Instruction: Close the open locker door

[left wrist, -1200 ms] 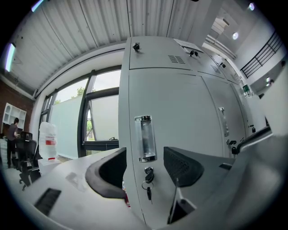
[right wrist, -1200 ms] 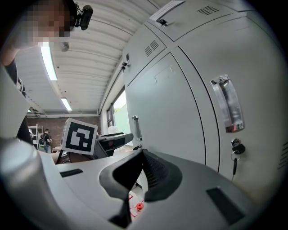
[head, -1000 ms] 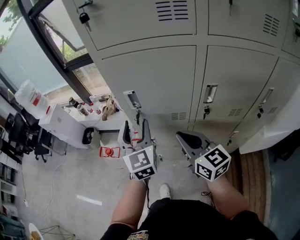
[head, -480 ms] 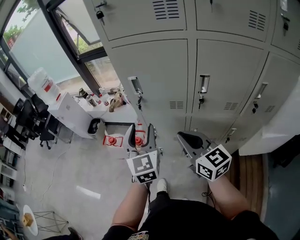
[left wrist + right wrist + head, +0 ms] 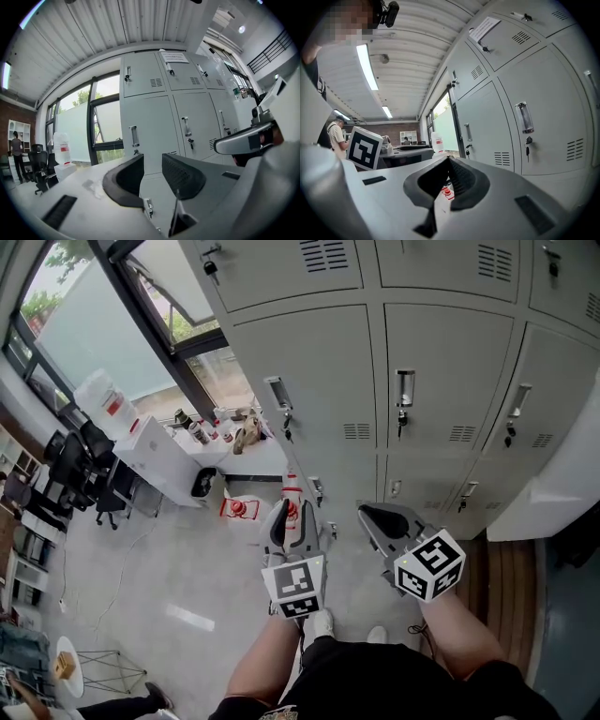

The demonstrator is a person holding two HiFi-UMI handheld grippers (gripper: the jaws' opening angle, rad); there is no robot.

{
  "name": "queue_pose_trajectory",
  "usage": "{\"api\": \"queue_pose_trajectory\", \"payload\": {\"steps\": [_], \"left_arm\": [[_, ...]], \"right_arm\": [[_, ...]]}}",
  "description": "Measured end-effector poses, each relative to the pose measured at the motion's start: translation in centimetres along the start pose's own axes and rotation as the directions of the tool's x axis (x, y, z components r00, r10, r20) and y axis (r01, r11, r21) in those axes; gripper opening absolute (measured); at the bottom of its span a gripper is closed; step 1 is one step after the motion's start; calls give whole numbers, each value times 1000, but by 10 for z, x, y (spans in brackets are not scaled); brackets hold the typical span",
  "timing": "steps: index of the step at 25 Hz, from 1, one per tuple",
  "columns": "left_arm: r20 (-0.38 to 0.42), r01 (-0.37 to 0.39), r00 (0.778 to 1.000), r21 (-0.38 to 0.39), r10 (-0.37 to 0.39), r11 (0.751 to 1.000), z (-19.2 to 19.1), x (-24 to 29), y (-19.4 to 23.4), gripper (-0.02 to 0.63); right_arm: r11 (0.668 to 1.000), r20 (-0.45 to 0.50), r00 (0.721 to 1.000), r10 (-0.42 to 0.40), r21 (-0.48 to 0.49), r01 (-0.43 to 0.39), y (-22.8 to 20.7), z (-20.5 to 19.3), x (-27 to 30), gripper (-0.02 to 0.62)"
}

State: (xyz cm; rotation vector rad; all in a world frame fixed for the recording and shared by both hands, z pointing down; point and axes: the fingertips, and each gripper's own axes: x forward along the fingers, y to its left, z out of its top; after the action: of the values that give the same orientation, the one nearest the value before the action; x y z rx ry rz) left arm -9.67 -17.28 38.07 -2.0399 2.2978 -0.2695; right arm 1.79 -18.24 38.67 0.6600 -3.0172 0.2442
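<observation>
The left gripper [image 5: 291,514] is held level with its jaws half apart, having just been closing, and nothing is caught between them; the right gripper [image 5: 371,516] is carried beside it, its jaws brought together on nothing; the open locker door [image 5: 548,493] is seen swung out at the right, beyond the right gripper and untouched; behind, closed lockers [image 5: 319,381] are faced; a window [image 5: 94,324] is set to their left.

Left gripper [image 5: 291,519] jaws just closed partway, nothing between them; lockers [image 5: 309,371] farther up head view
</observation>
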Motion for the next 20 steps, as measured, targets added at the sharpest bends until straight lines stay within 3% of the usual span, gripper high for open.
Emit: {"api": "queue_pose_trajectory", "payload": {"steps": [6,20], "left_arm": [[5,33,999,-5,-33,999,0,-20,2,31],[52,261,965,-94,-257,961,-17,-59,35,20]], "right_arm": [[1000,1,1000,-5,-2,5,17,-2,2,54],[995,-15,995,-97,-25,97,76,-8,35,53]]}}
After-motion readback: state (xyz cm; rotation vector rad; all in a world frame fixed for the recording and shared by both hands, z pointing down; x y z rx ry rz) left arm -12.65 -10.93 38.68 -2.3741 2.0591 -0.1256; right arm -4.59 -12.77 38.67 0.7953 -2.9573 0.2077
